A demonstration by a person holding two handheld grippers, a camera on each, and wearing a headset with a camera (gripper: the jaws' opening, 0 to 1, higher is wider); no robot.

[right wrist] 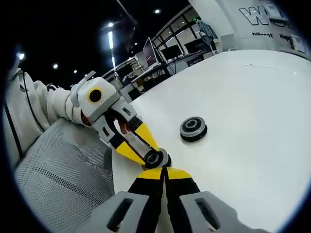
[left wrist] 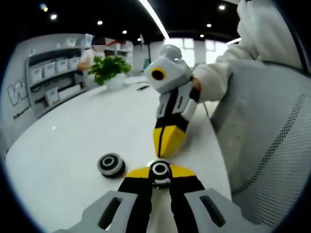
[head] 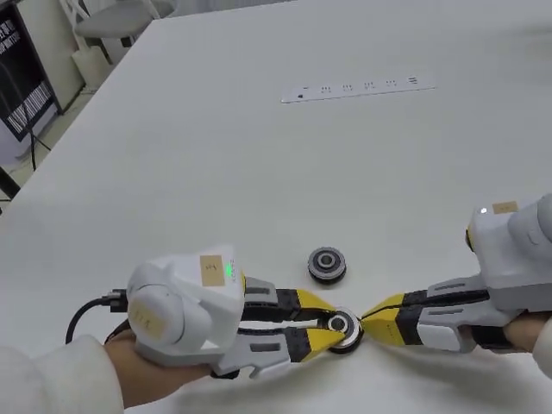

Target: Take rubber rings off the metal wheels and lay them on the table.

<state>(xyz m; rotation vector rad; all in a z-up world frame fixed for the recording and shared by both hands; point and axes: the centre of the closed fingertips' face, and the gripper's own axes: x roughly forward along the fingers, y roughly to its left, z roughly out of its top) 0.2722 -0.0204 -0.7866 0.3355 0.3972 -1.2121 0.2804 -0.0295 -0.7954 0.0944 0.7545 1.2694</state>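
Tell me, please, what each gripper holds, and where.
The left gripper clamps a metal wheel across its rim. The right gripper, tips closed, meets that wheel's edge; whether it grips anything is unclear.

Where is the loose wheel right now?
Head view, lower centre: the loose wheel lies on the table, apart from and just beyond the gripped wheel.

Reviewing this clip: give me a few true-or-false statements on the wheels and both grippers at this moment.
1. There are two wheels, a near wheel and a far wheel. True.
2. The left gripper clamps the near wheel. True.
3. The right gripper stands wide open. False: its jaws are shut, tips at the near wheel's edge.
4. The far wheel is stacked on the near wheel. False: it lies apart, flat on the table.
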